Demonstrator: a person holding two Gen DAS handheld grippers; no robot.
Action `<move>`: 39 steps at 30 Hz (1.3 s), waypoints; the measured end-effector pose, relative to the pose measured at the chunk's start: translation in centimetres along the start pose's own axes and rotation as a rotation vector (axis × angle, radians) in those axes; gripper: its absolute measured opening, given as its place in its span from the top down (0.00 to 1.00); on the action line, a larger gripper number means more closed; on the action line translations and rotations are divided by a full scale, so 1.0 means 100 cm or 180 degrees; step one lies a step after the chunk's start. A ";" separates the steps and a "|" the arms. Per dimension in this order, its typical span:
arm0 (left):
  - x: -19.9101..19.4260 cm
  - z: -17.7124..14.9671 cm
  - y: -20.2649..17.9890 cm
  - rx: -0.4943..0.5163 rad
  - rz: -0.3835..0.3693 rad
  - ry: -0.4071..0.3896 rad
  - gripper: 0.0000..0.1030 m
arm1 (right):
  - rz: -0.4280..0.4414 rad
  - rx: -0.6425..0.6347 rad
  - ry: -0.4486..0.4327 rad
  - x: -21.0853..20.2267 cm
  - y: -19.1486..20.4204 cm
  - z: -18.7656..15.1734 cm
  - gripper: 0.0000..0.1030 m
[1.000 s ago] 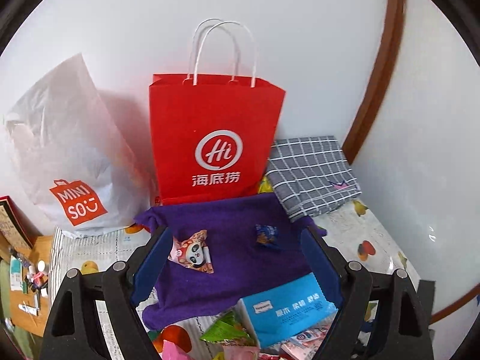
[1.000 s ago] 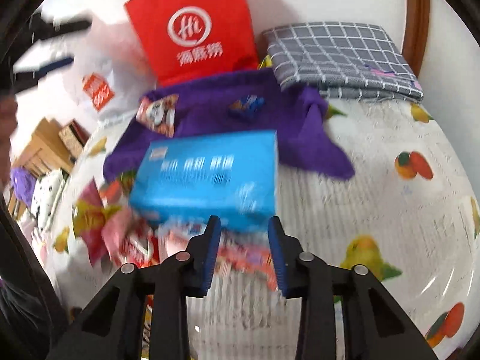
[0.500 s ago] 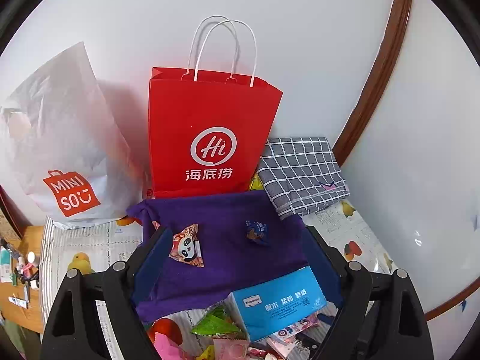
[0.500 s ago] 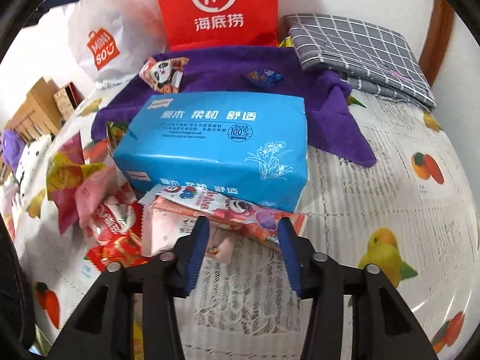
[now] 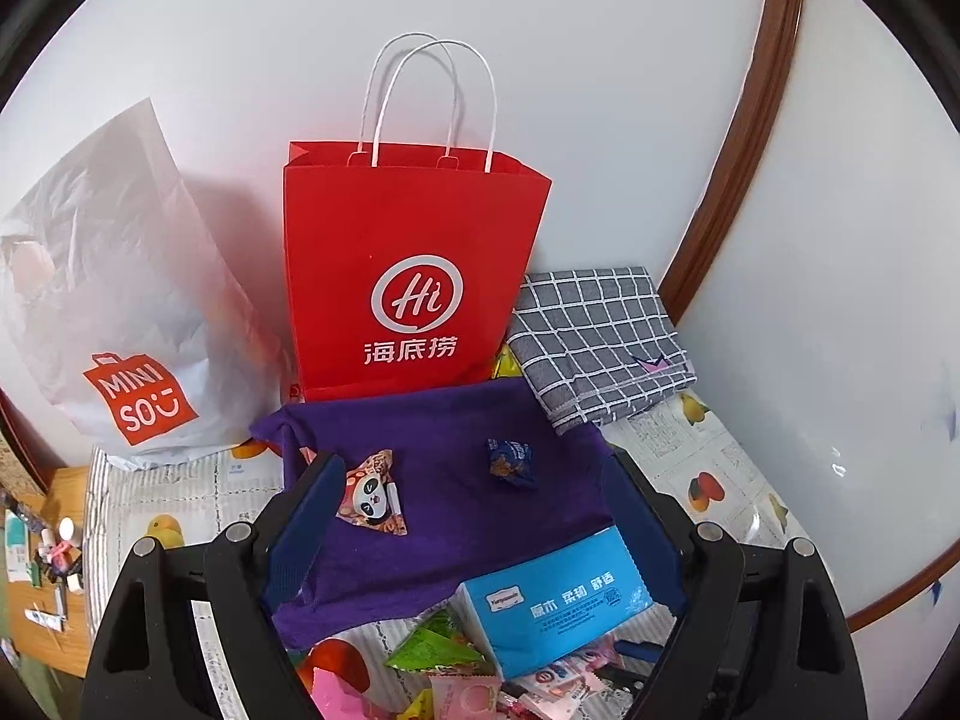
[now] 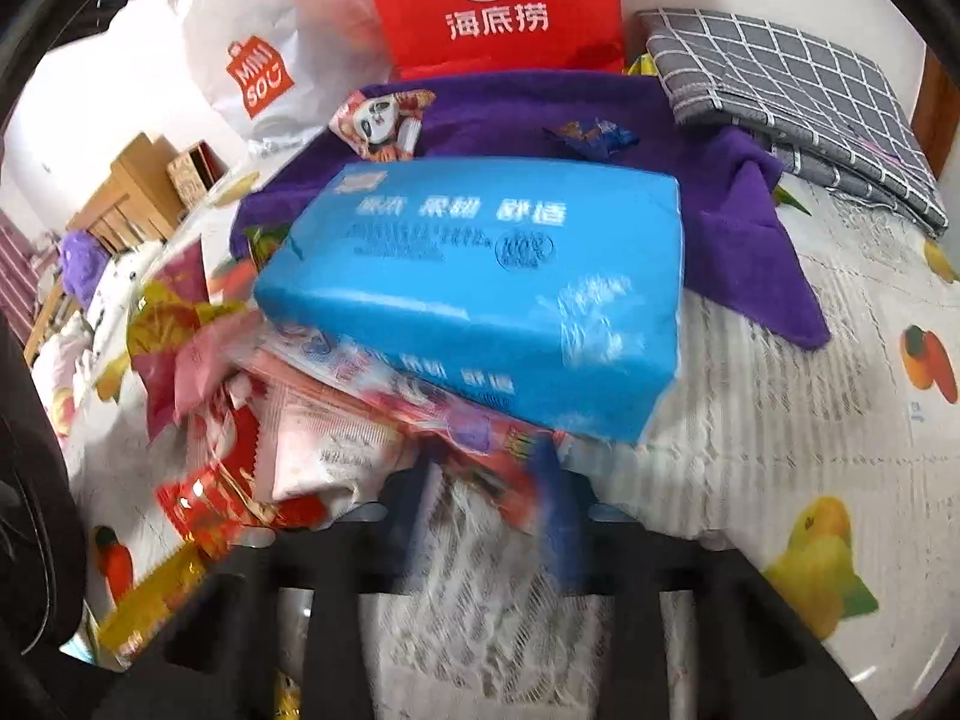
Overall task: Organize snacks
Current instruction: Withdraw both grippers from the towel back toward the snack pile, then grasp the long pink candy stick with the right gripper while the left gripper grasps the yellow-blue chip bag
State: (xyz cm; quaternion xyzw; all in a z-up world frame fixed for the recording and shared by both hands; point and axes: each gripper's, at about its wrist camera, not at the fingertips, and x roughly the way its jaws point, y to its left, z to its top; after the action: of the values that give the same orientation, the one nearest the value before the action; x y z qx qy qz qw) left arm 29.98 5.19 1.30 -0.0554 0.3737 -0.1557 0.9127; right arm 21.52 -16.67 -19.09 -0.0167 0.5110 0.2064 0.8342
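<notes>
A purple towel (image 5: pixel 456 480) lies on the table with a panda snack packet (image 5: pixel 372 495) and a small blue candy (image 5: pixel 509 461) on it. A blue tissue pack (image 6: pixel 480 294) rests on a heap of snack packets (image 6: pixel 252 408). My left gripper (image 5: pixel 468 510) is open and empty, held above the towel. My right gripper (image 6: pixel 486 480) is low at the front edge of the heap, open, its blurred fingers around the edge of a long red and pink snack packet (image 6: pixel 456 420) under the tissue pack.
A red paper bag (image 5: pixel 408 276) and a white Miniso bag (image 5: pixel 132 324) stand against the wall. A folded grey checked cloth (image 5: pixel 594 336) lies at the back right. The fruit-print tablecloth (image 6: pixel 810 420) covers the table. Wooden furniture (image 6: pixel 138 192) stands to the left.
My right gripper has pushed forward and down into the snack heap under the tissue pack. My left gripper has stayed nearly still, open over the towel.
</notes>
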 end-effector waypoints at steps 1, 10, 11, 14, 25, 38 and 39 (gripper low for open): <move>-0.001 0.000 0.000 -0.0003 -0.0015 -0.0009 0.16 | -0.0013 -0.0032 -0.0009 -0.005 0.002 -0.005 0.76; -0.001 -0.004 -0.010 0.0090 0.0004 -0.0017 0.16 | -0.0318 0.0441 0.0052 -0.054 -0.017 -0.056 0.77; 0.000 -0.005 -0.011 0.0098 0.0017 -0.0022 0.16 | -0.0381 0.0636 0.0053 -0.062 -0.025 -0.063 0.77; 0.005 -0.004 -0.018 0.0136 0.0062 0.0031 0.16 | -0.0483 0.0944 0.0052 -0.076 -0.033 -0.083 0.73; -0.020 -0.034 -0.027 0.0353 0.0392 0.0012 0.16 | -0.0723 -0.0005 -0.0370 -0.093 0.004 -0.076 0.31; -0.041 -0.111 0.047 -0.0033 0.0956 0.0351 0.16 | -0.0531 0.0663 -0.0370 -0.036 -0.059 -0.050 0.80; -0.038 -0.117 0.052 -0.0106 0.0893 0.0398 0.16 | -0.0545 0.0699 -0.0403 -0.034 -0.061 -0.048 0.80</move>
State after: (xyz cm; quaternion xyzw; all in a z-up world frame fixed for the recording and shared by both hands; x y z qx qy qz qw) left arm 20.50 11.48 -5.63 -0.0079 0.4365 -0.0237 0.8994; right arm 18.33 -24.49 -19.55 0.0441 0.4736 0.0780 0.8762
